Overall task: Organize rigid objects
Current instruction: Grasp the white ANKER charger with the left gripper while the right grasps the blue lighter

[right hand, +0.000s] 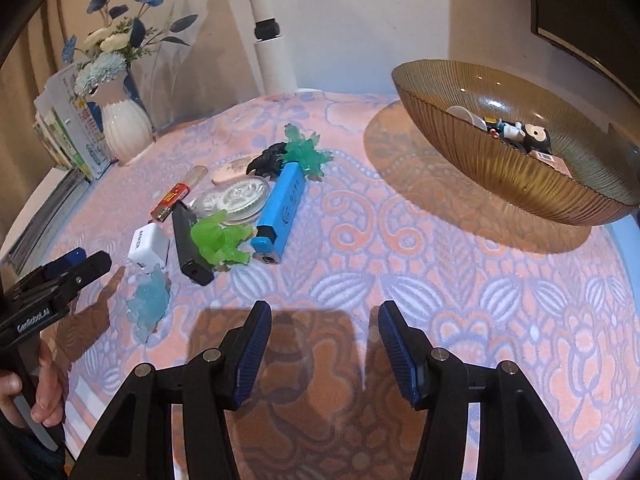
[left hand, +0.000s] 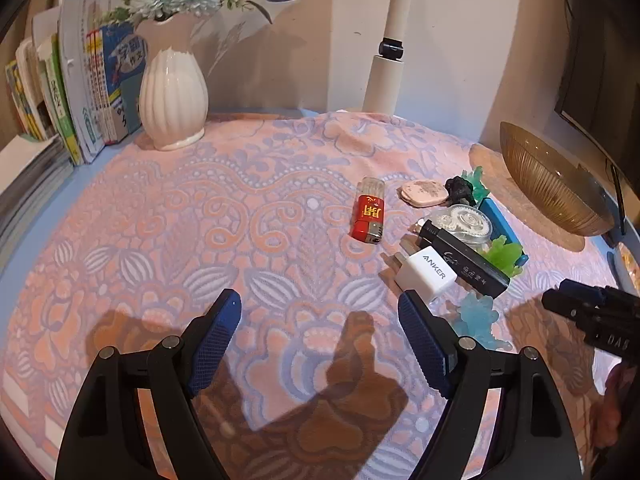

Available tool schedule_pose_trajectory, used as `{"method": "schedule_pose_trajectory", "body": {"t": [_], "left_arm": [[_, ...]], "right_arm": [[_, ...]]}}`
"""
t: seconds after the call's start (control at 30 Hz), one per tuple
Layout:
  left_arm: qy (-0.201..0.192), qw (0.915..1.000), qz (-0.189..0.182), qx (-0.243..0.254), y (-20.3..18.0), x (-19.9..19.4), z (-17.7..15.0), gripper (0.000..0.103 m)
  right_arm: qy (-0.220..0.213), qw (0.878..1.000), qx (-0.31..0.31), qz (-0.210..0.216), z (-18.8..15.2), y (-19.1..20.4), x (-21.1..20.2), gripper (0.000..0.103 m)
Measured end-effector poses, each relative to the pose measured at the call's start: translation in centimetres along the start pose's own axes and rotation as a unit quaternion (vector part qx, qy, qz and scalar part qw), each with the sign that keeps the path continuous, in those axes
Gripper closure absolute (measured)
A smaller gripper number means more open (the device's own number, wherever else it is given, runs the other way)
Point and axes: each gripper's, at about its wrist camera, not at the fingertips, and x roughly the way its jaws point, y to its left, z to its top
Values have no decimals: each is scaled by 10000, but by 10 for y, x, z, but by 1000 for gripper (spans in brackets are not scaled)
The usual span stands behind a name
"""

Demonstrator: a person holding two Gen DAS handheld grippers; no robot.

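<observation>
Step, judged: pick next item from clutter, drop in amber bowl [right hand: 520,184]. Best: take outlying piece 1st, e.g. white charger [left hand: 426,274], clutter edge furthest from bowl; close pads on flat sides.

L gripper [left hand: 320,320]: jaws wide apart, empty, angled down, charger beside R finger. R gripper [right hand: 324,336]: jaws apart, empty, angled down over cloth [right hand: 440,264] near bowl. Blue lighter [right hand: 280,208] is clutter piece nearest bowl.

The amber bowl [left hand: 552,184] is cut off at the right edge of the right wrist view; in the left wrist view its contents are hidden behind its wall. The small items inside it [right hand: 516,134] are too small to identify. The blue lighter [left hand: 502,226] is largely hidden behind the tape dispenser [left hand: 466,222] and the green figure [left hand: 502,254]. The right gripper [left hand: 576,308] is cut off at the frame edge. Book titles [left hand: 96,80] are unreadable.
</observation>
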Motion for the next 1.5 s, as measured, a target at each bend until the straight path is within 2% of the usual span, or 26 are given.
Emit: {"method": "schedule_pose_trajectory", "body": {"t": [0.1,0.27,0.37,0.47,0.57,0.73,0.87,1.1,1.17,1.33,1.4,1.43,1.5], "left_arm": [[-61,9995,-7,305,-15,-5,6,24],[-137,9973,-279,669,-42,-5,20,24],[62,9969,-364,690,-46,11,24,24],[232,9973,-441,547,-44,25,25,26],[347,9968,-518,502,-45,31,24,31],[486,9950,-668,564,-47,38,21,49],[478,9953,-732,407,-39,37,21,48],[398,9965,-727,114,-26,33,20,48],[353,9969,-709,10,-21,30,19,48],[419,9969,-640,-155,-11,25,15,44],[507,9970,-551,-184,-7,23,11,44],[529,9970,-538,-199,-4,22,10,44],[547,9970,-491,-232,-1,18,7,44]], "right_arm": [[152,9997,91,154,11,0,-4,55],[-38,9998,-69,156,38,17,-12,59],[-66,9998,-176,53,48,26,-3,60],[-65,9998,-112,154,54,28,10,62],[-21,9999,-103,53,57,29,22,64],[180,9996,-198,31,59,32,44,75],[156,9998,72,113,52,18,45,76],[-137,9937,1073,299,48,-32,30,76],[-147,9922,1189,333,47,-39,28,75],[-76,9945,953,429,49,-36,27,74],[47,9961,699,529,49,-27,32,70],[80,9968,589,536,49,-23,34,64],[64,9986,324,413,52,-14,37,61]]}}
